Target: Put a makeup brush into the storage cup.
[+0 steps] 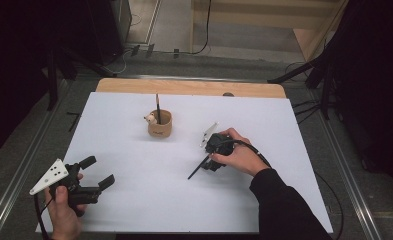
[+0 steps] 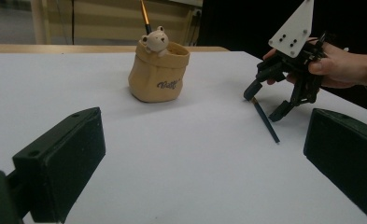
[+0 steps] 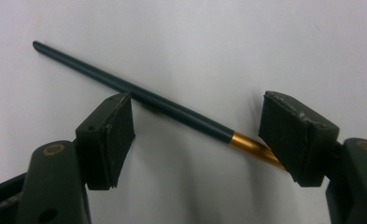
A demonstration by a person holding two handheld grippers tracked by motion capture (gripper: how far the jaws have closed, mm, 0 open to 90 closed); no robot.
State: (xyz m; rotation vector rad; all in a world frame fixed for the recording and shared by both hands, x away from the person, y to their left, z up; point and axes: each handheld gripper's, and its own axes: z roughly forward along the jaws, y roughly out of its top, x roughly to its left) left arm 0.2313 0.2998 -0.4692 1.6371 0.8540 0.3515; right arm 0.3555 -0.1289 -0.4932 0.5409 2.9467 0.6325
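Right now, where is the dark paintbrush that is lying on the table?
In the high view the paintbrush lies flat on the white table, right of centre, between the open jaws of the right claw, nearer the person than the tan holder.

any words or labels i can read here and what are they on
One text: a short dark cursive word on the front of the tan bag-shaped holder, roughly "Butty", too blurred to be sure. In the high view it is a dark smudge.
Nothing readable on the paintbrush lying on the table, or on the grippers.

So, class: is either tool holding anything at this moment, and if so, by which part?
Nothing is held. The right tool straddles the paintbrush lying on the table, jaws apart and not yet gripping it. The left tool is open with nothing between its jaws.
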